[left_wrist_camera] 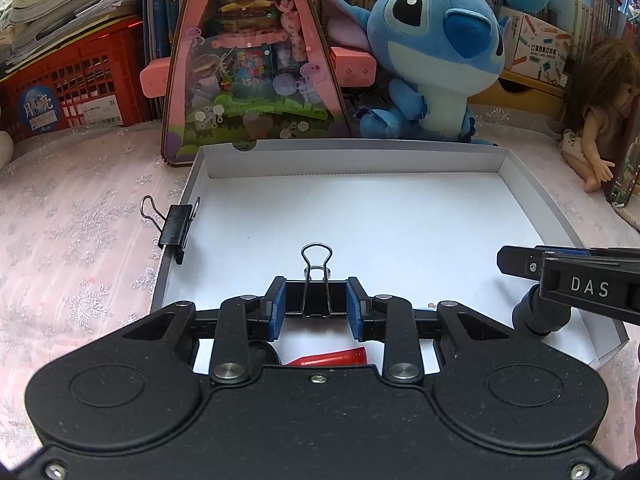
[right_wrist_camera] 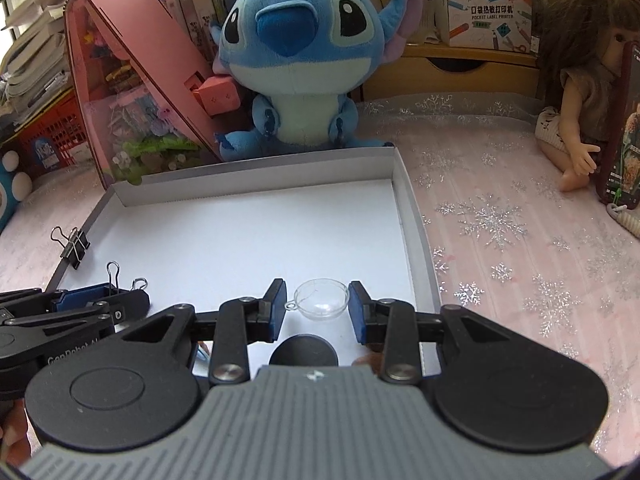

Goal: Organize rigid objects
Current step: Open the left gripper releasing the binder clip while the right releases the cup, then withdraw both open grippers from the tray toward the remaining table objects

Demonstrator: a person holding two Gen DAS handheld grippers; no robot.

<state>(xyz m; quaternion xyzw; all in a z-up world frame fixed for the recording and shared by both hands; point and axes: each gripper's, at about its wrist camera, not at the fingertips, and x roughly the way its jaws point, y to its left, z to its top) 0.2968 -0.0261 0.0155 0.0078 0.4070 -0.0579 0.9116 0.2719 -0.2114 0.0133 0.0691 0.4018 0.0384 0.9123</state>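
Note:
A shallow white box lid lies on the pink cloth. My left gripper is shut on a black binder clip, held over the lid's near part. A second black binder clip is clamped on the lid's left rim; it also shows in the right wrist view. A red cap and a black round piece lie under the left gripper. My right gripper has its jaws at both sides of a clear plastic half-dome; contact is not clear. A black disc lies below it.
A blue Stitch plush and a pink triangular display case stand behind the lid. A doll sits at the right by a phone. Red crates, books and a yellow drawer line the back.

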